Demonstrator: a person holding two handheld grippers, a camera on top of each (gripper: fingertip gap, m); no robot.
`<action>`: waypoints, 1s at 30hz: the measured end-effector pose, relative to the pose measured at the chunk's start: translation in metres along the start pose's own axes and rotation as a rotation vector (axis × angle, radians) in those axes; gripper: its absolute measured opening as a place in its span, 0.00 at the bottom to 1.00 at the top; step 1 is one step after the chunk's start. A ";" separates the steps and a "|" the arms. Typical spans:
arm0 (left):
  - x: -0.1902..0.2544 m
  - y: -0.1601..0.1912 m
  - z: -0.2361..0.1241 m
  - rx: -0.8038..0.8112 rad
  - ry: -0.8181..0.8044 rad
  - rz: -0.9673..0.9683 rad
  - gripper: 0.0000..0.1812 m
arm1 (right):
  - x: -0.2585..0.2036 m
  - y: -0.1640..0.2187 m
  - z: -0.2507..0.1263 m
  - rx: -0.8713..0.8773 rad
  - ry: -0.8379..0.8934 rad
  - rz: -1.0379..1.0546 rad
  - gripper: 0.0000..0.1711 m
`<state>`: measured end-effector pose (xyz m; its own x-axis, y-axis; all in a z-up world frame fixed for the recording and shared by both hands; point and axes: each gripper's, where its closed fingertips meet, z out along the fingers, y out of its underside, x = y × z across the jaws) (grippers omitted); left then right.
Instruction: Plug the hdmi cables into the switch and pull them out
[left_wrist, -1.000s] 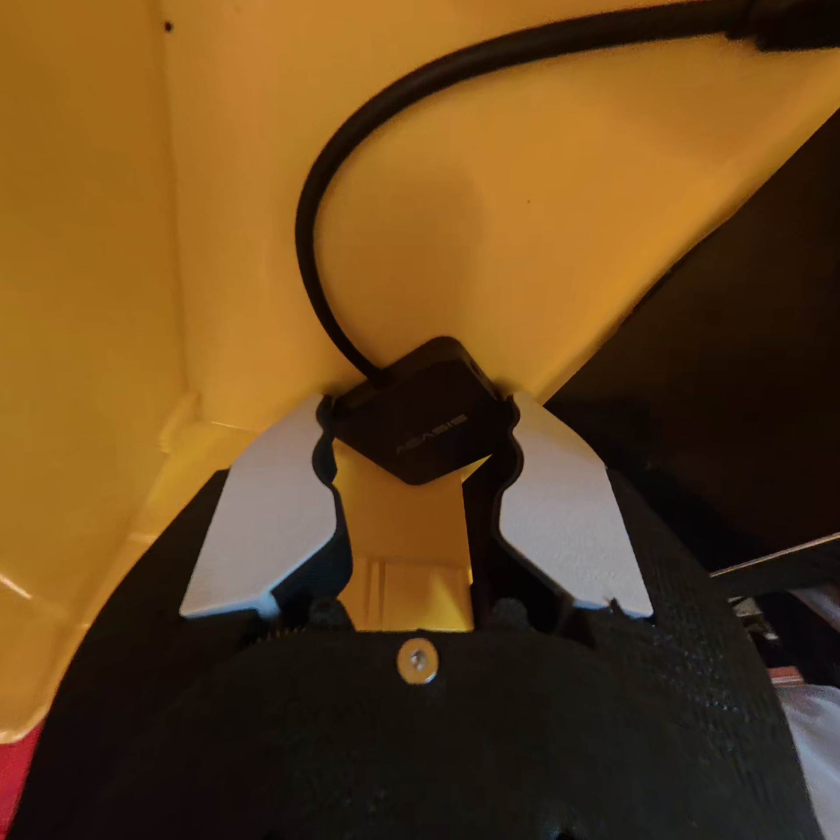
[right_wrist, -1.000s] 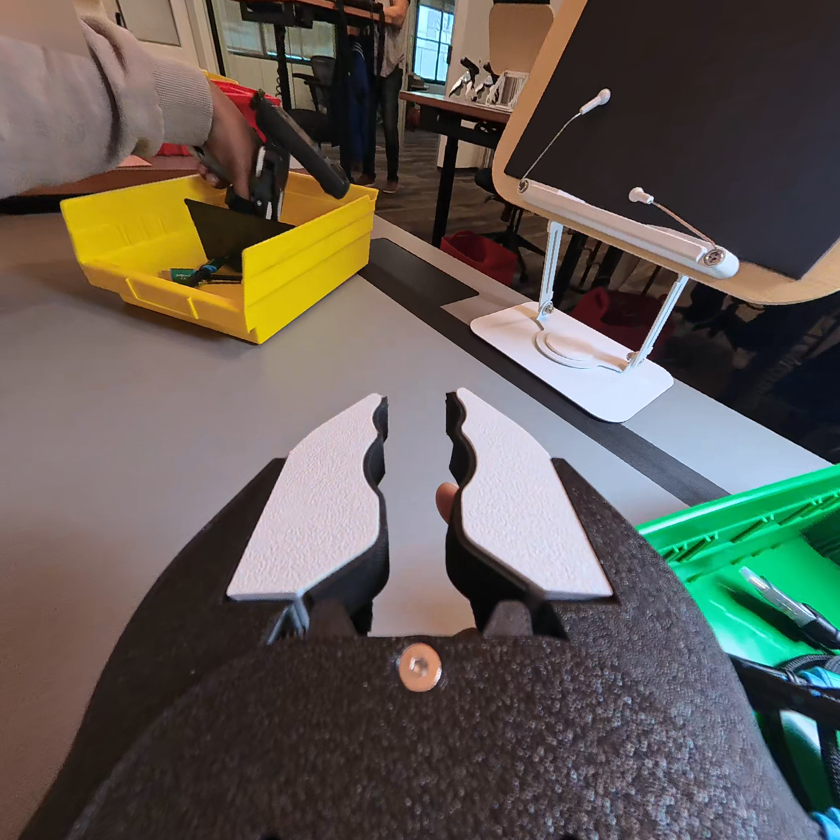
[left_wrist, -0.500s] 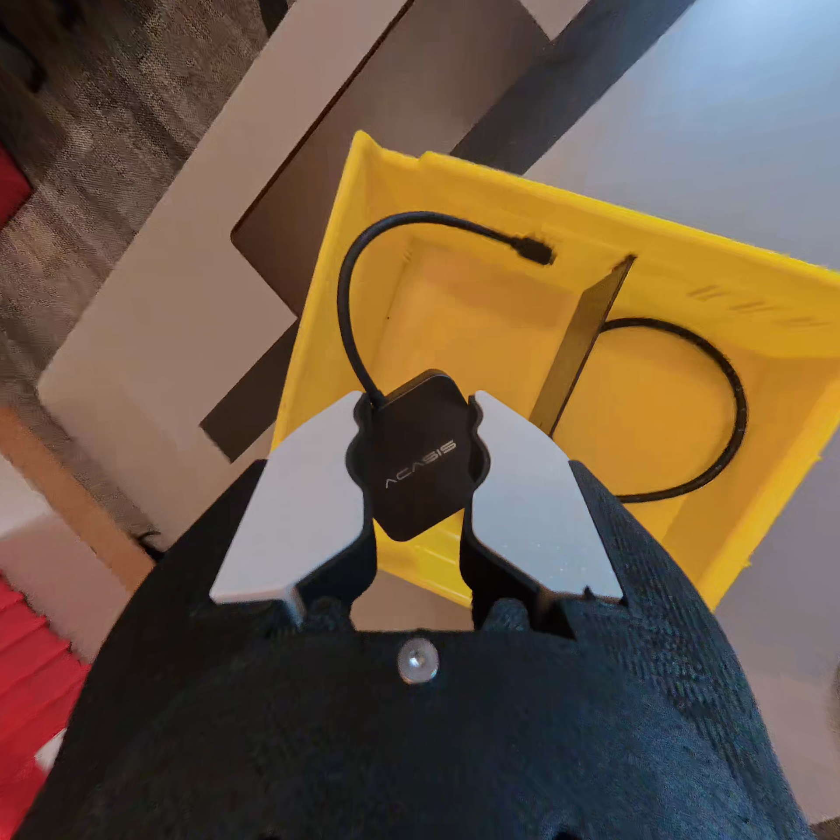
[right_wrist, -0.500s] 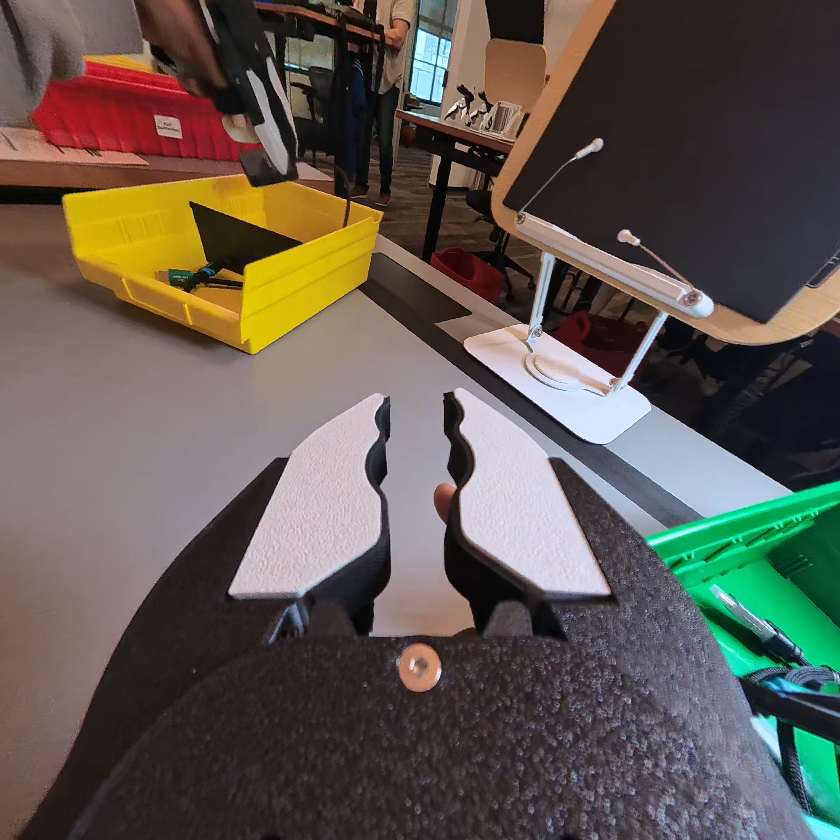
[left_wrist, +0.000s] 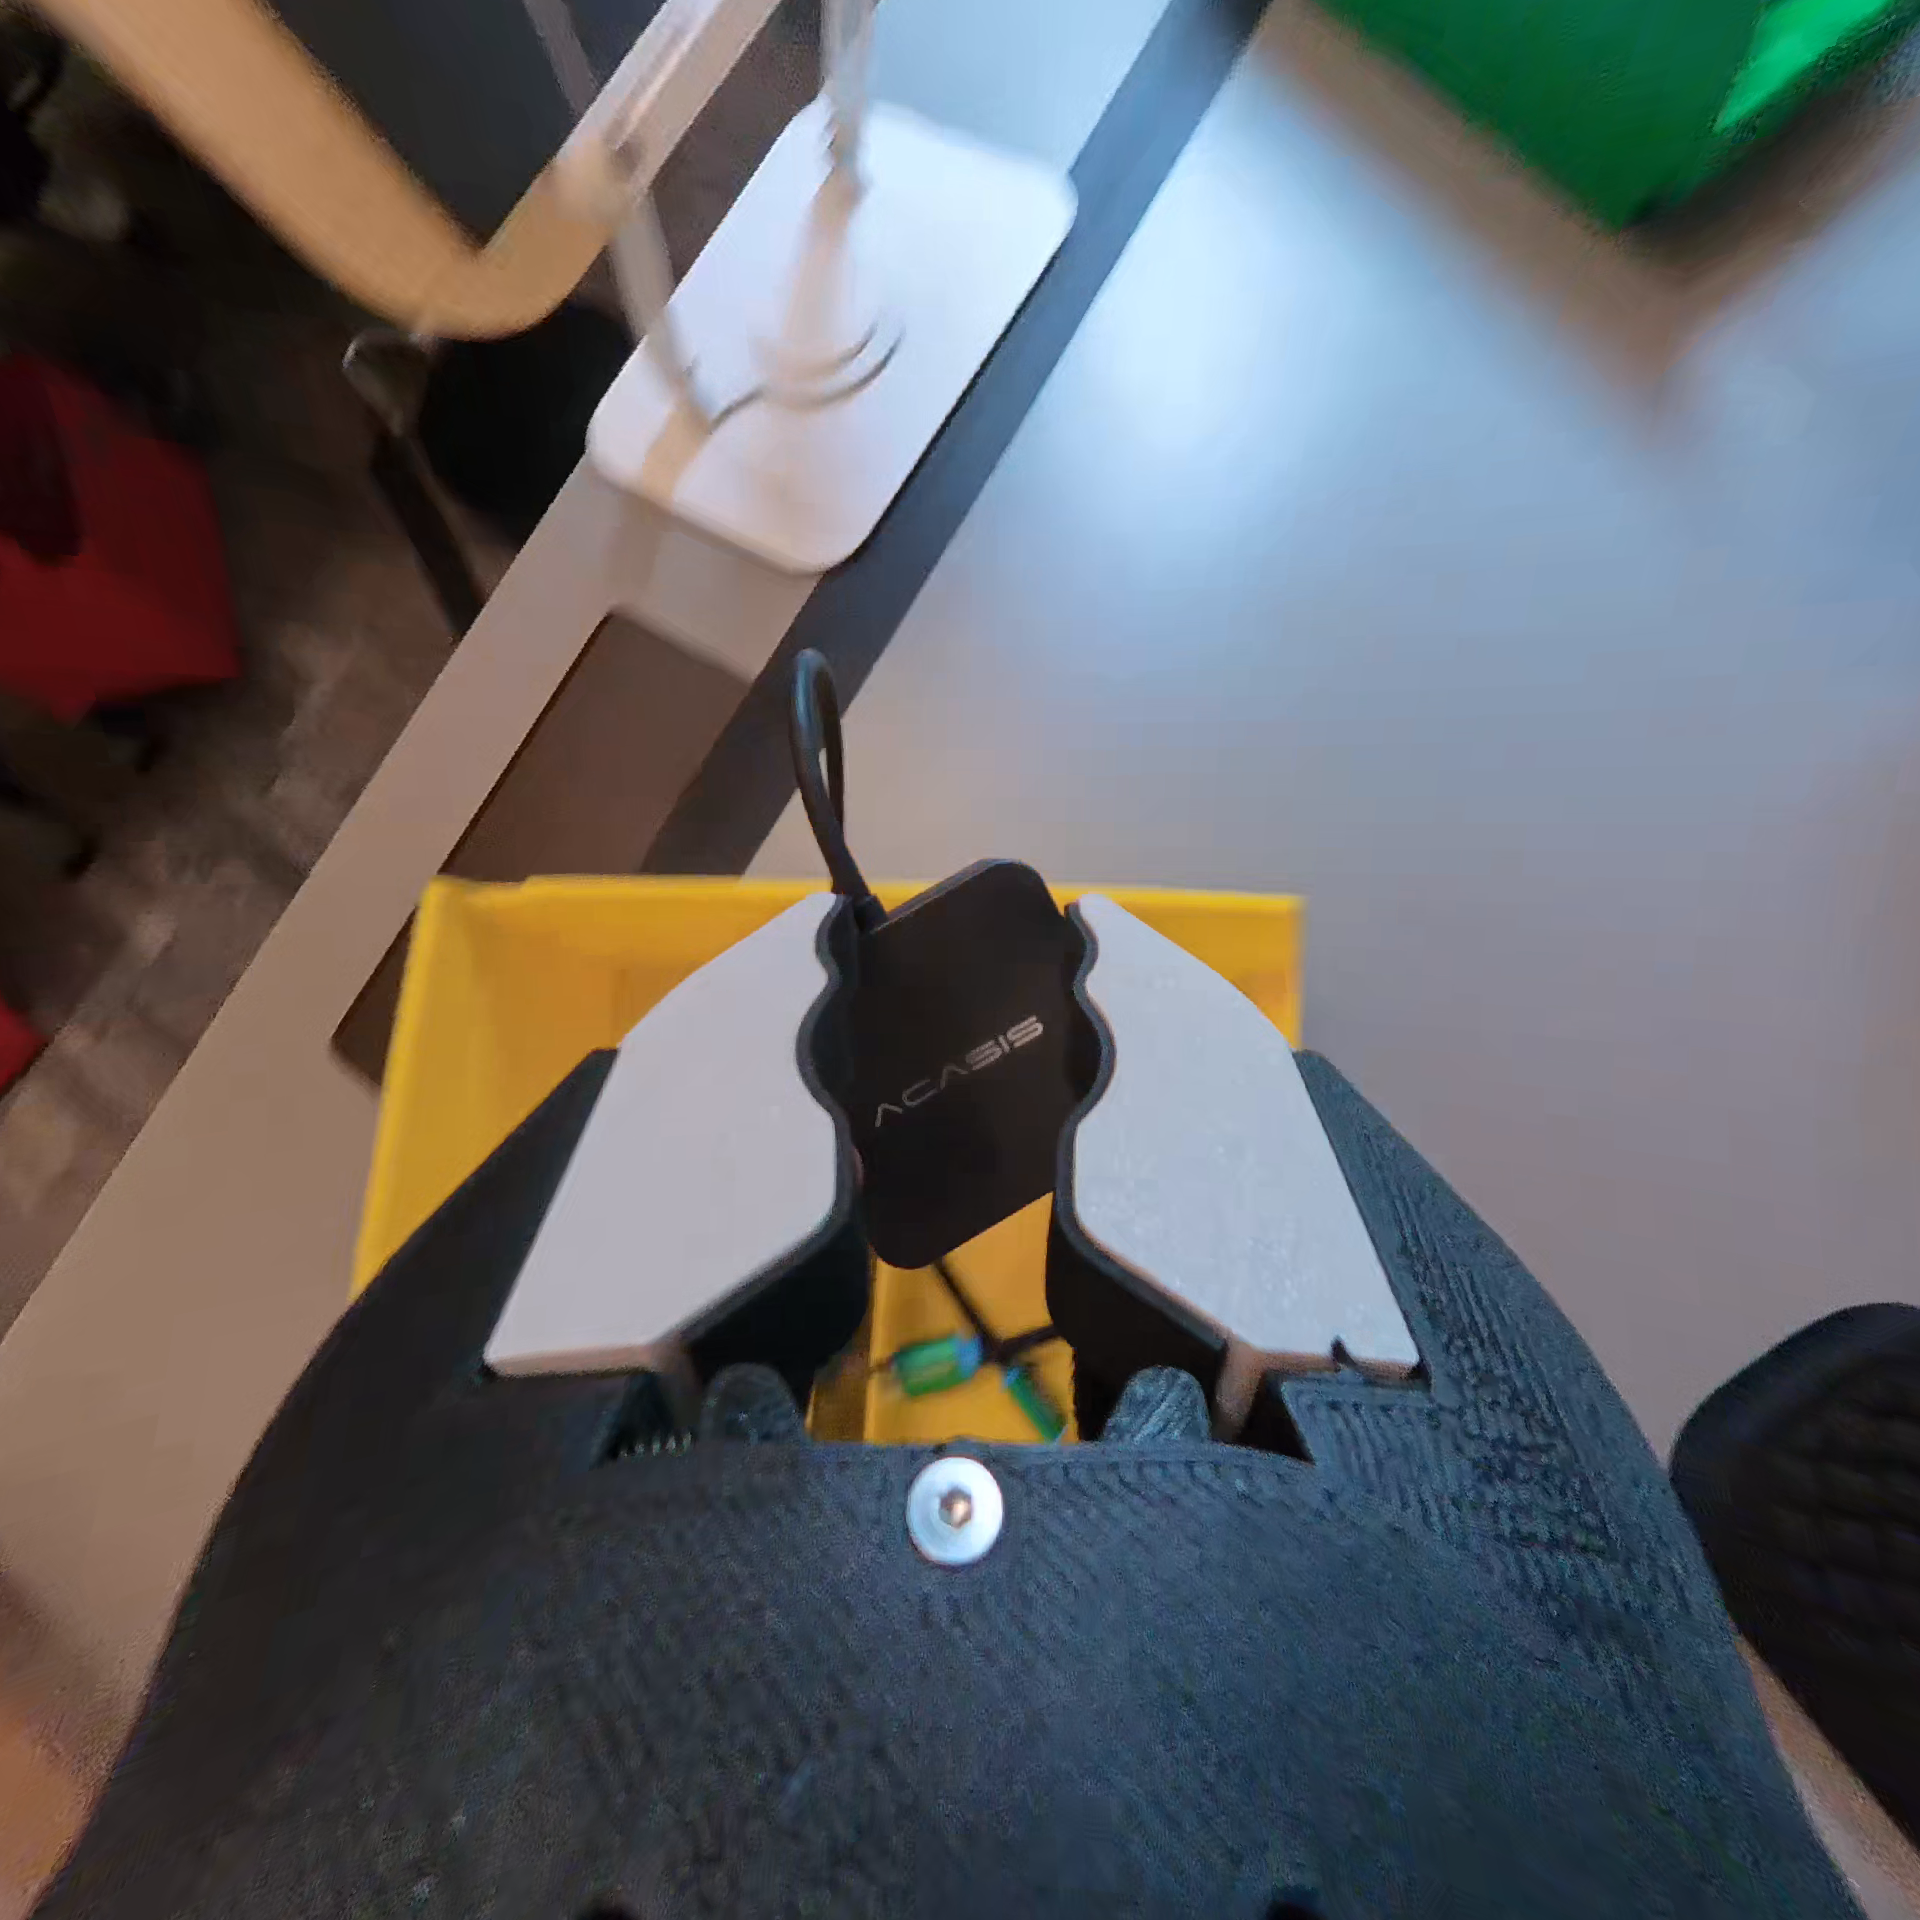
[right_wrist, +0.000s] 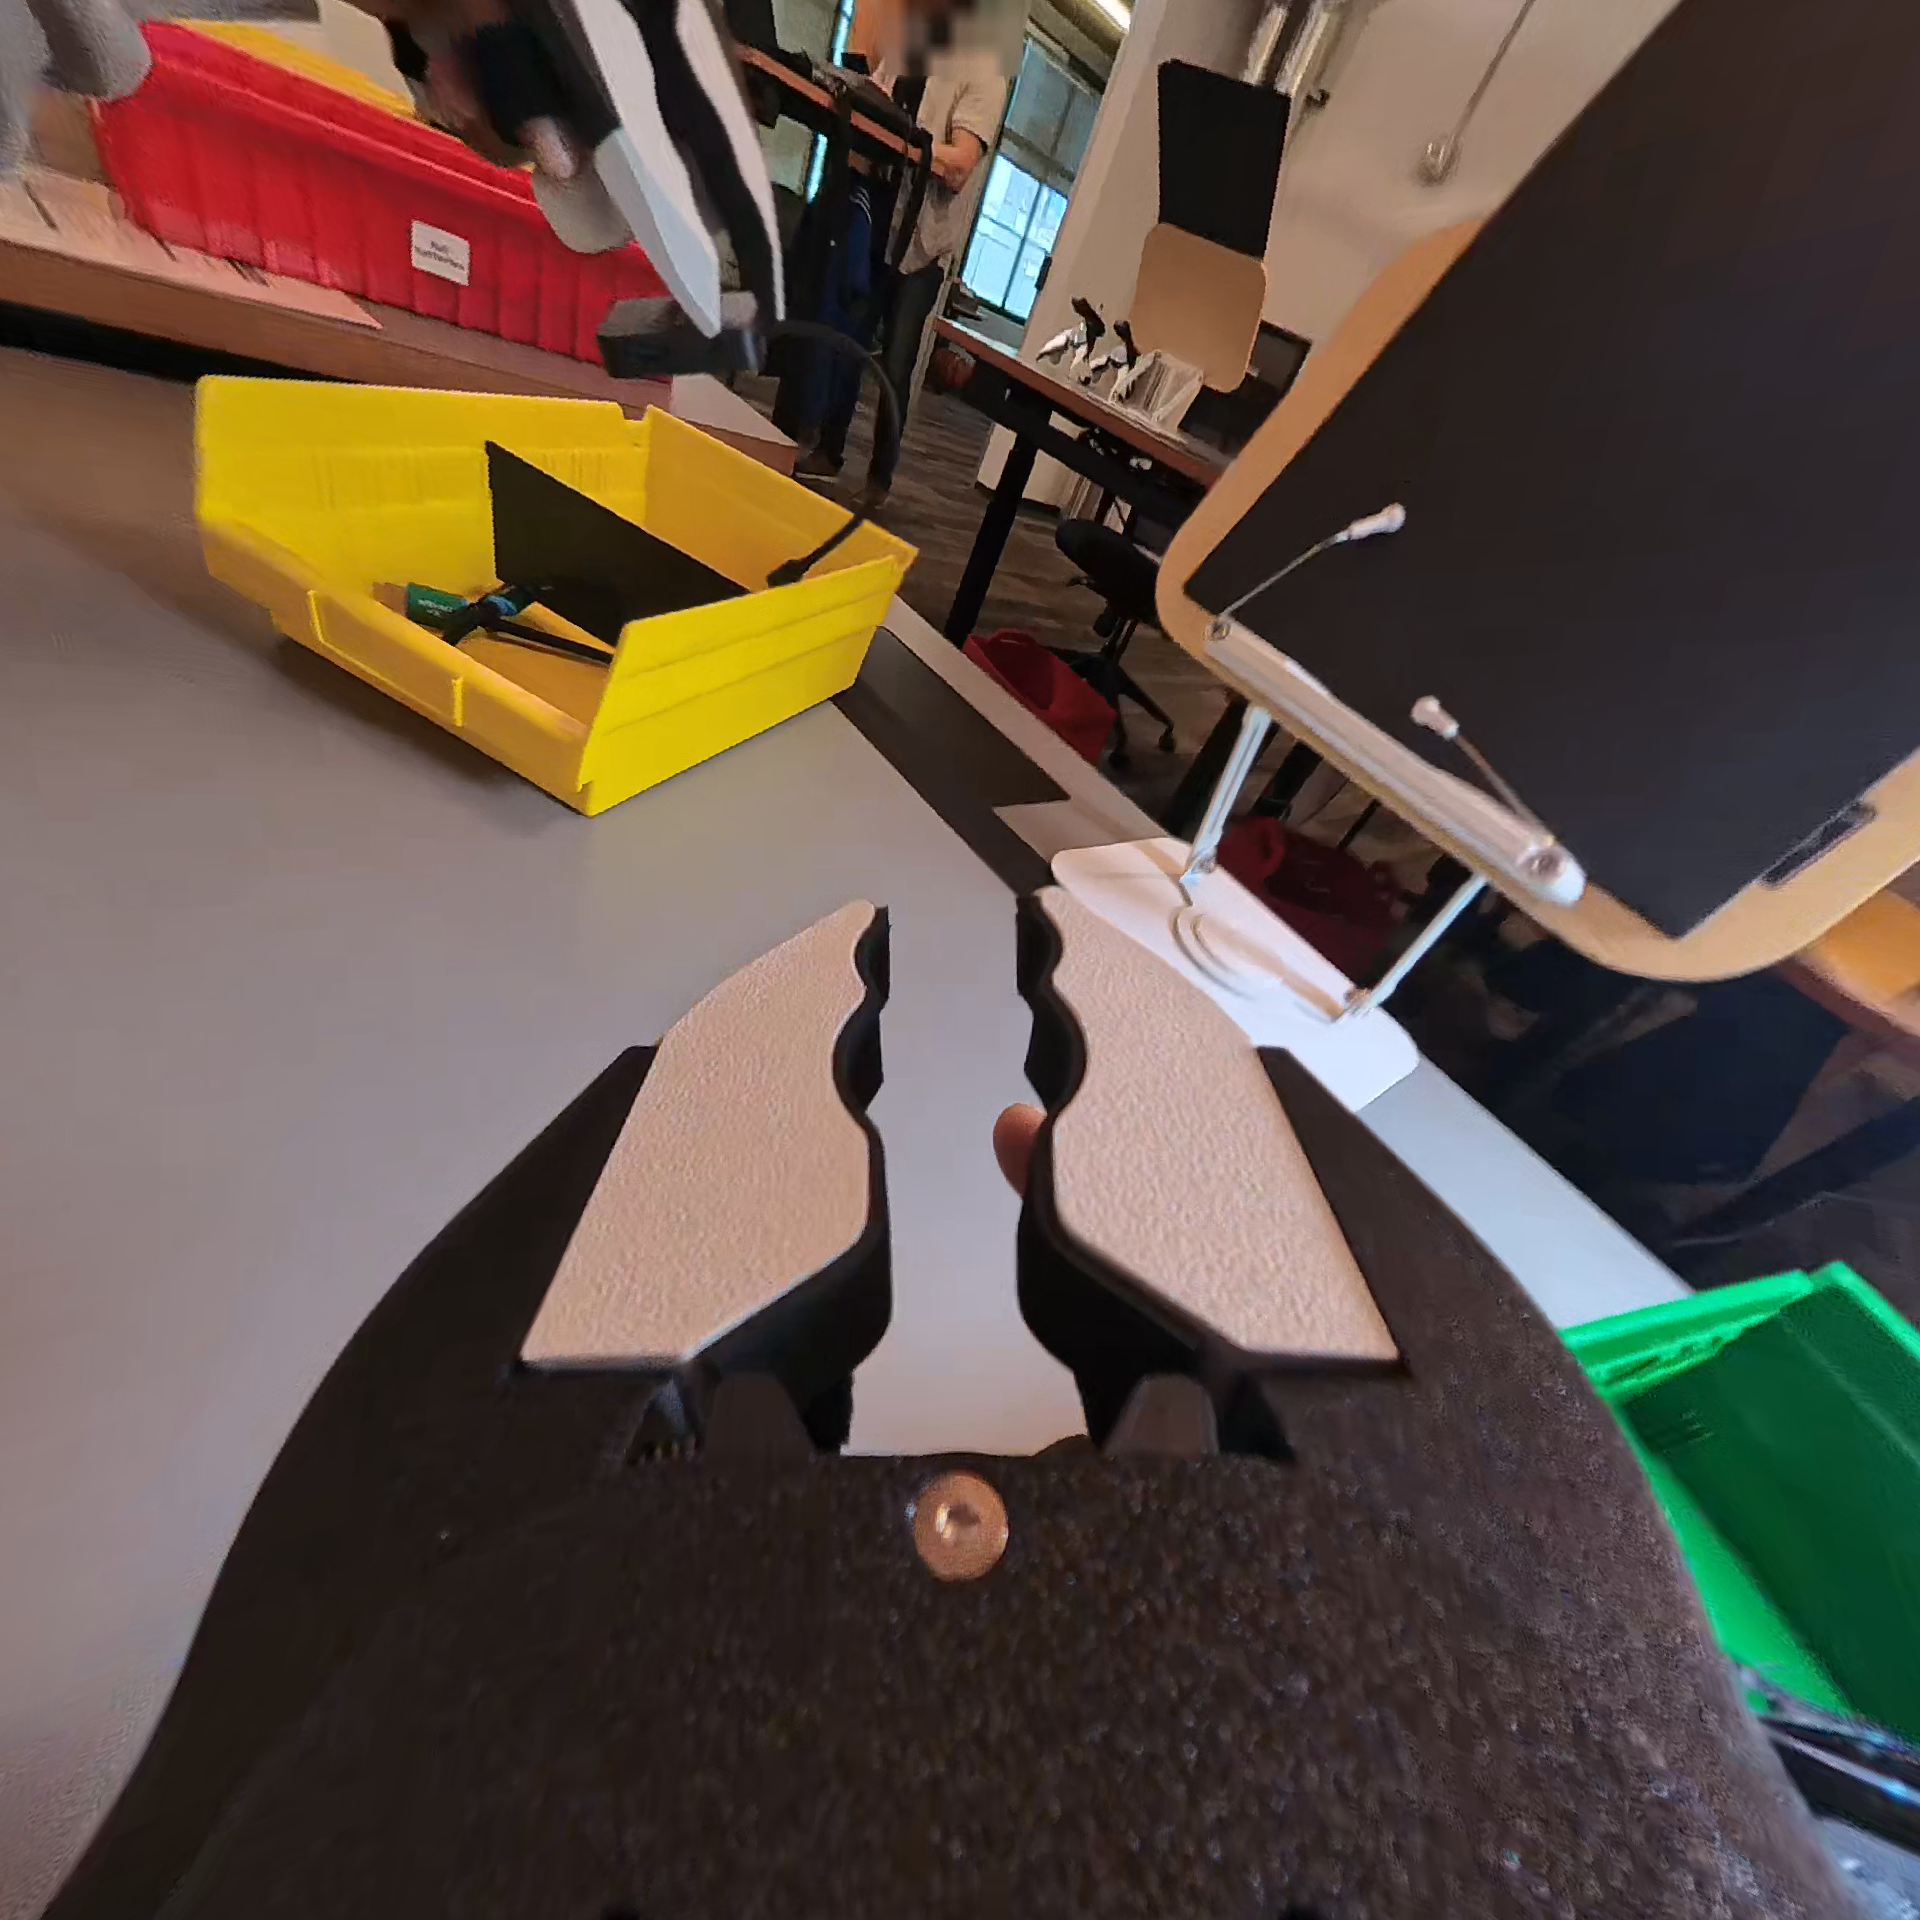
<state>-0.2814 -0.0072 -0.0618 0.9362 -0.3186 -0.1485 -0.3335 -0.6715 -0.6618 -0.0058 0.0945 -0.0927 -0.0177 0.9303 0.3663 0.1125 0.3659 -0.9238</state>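
My left gripper (left_wrist: 961, 925) clamped the black switch (left_wrist: 961, 1060) above the yellow bin (left_wrist: 499, 997); my right gripper (right_wrist: 951, 925) stood slightly parted, empty.

A grey table (right_wrist: 312, 935) with a black strip (right_wrist: 935, 748) along its far edge is seen in both views. In the right wrist view, a yellow bin (right_wrist: 727, 665) is set on it at 11 o'clock, a white stand base (right_wrist: 1299, 997) at 2 o'clock on the far side of the strip, and a green bin (right_wrist: 1787, 1455) at 4 o'clock. In the left wrist view, the yellow bin (left_wrist: 499, 997) is seen below centre, the base (left_wrist: 831, 416) at 12 o'clock, and the green bin (left_wrist: 1610, 94) at 1 o'clock.
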 end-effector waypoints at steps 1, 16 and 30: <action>0.016 -0.011 0.003 0.046 0.040 0.013 0.21 | -0.005 -0.005 0.001 0.016 0.005 -0.058 0.14; 0.174 -0.063 0.084 0.201 0.398 0.161 0.00 | -0.044 0.011 0.034 -0.109 -0.017 -0.465 0.21; 0.249 0.019 0.201 -0.202 0.258 0.066 0.54 | 0.008 0.055 0.020 -0.297 0.025 -0.203 0.20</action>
<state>-0.0320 0.0355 -0.2591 0.8613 -0.5077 0.0216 -0.4324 -0.7545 -0.4936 -0.0197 0.1223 -0.1427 -0.0452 0.8370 0.5453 0.3933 0.5167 -0.7605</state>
